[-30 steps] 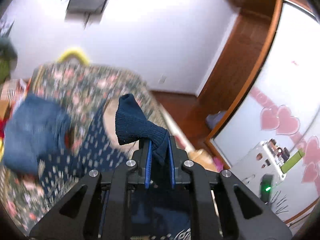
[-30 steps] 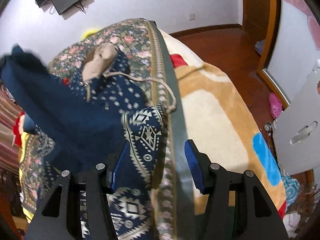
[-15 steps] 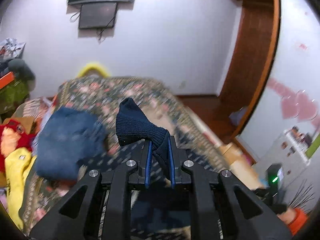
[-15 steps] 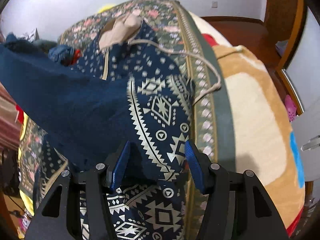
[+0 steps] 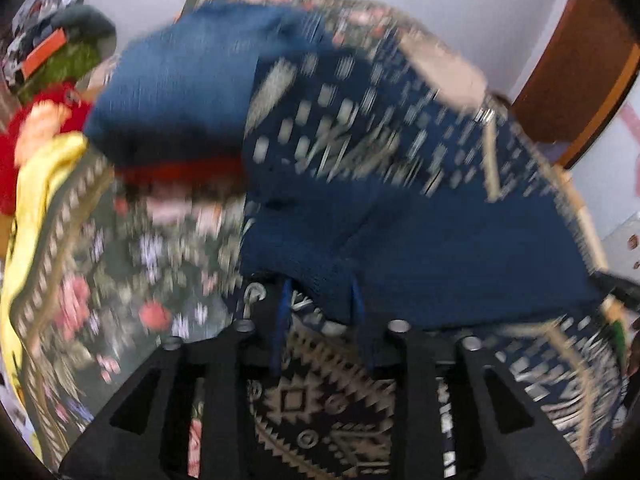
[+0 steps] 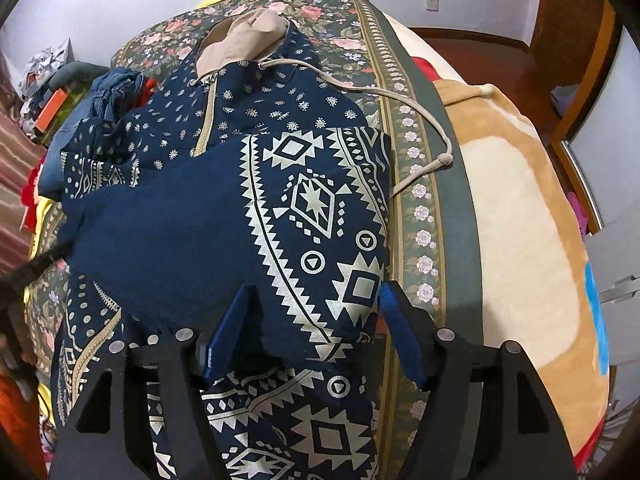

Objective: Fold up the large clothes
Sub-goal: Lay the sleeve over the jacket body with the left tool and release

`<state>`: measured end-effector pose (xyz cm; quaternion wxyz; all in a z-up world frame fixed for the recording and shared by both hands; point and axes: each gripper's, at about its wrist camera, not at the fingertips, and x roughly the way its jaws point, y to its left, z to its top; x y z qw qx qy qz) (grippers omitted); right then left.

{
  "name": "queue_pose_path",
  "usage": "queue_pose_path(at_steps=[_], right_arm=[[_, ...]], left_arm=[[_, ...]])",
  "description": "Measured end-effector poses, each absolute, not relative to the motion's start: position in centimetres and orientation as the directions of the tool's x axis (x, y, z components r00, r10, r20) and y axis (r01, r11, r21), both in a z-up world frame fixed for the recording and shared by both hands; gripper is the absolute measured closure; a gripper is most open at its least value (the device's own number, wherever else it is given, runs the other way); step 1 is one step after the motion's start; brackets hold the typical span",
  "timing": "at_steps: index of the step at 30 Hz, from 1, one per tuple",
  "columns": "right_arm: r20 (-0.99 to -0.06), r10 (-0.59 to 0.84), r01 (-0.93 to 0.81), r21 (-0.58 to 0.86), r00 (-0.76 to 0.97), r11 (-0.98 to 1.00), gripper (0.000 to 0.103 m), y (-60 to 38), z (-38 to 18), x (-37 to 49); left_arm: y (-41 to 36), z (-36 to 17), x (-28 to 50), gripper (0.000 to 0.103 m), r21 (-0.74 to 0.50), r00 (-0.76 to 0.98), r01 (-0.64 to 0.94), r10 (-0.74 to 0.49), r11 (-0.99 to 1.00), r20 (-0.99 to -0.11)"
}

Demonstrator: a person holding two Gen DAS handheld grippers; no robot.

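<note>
Navy hoodie point(image 6: 304, 208) with cream geometric print, floral dark-green bedspread point(image 6: 344, 12)

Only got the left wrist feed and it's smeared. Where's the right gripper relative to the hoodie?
Observer: The right gripper sits over the folded patterned panel of the navy hoodie. Its jaws have just been opening; fabric lies between them, not pinched.
Operator: Any loose ends I can't see?
Observer: Yes, the beige drawstring trails out to the right, across the border of the floral bedspread.
</note>
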<state>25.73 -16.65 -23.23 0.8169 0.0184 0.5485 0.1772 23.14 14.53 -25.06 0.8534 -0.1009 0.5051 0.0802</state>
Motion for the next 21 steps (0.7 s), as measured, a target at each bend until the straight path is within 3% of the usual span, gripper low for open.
queue_pose_path(at_steps=[2,4,11,21], right_arm=[[-0.891,0.308,-0.269,0.223,0.334,0.937,0.037,-16.7,-23.2,25.7],[-0.892,0.304,-0.267,0.220,0.334,0.938,0.034,-16.8,-23.3,25.8],[-0.895,0.295,-0.285,0.202,0.334,0.937,0.034,-16.8,-22.5,26.0],[-0.848,0.294,-0.344,0.143,0.442,0.928,0.034,-15.8,-17.7,28.8]], left_arm=[[14.8,-26.3,22.5,0.033,-0.058,0.452,-0.277,0.077,0.959,-0.889],[15.6,-26.6,21.6,0.019,-0.064,0.452,-0.331,0.098,0.942,-0.887],[18.2,-25.6,19.6,0.019,-0.216,0.441,-0.374,-0.031,0.902,-0.897],[16.7,-17.7,23.0,0.019,-0.220,0.574,-0.279,-0.022,0.935,-0.819]])
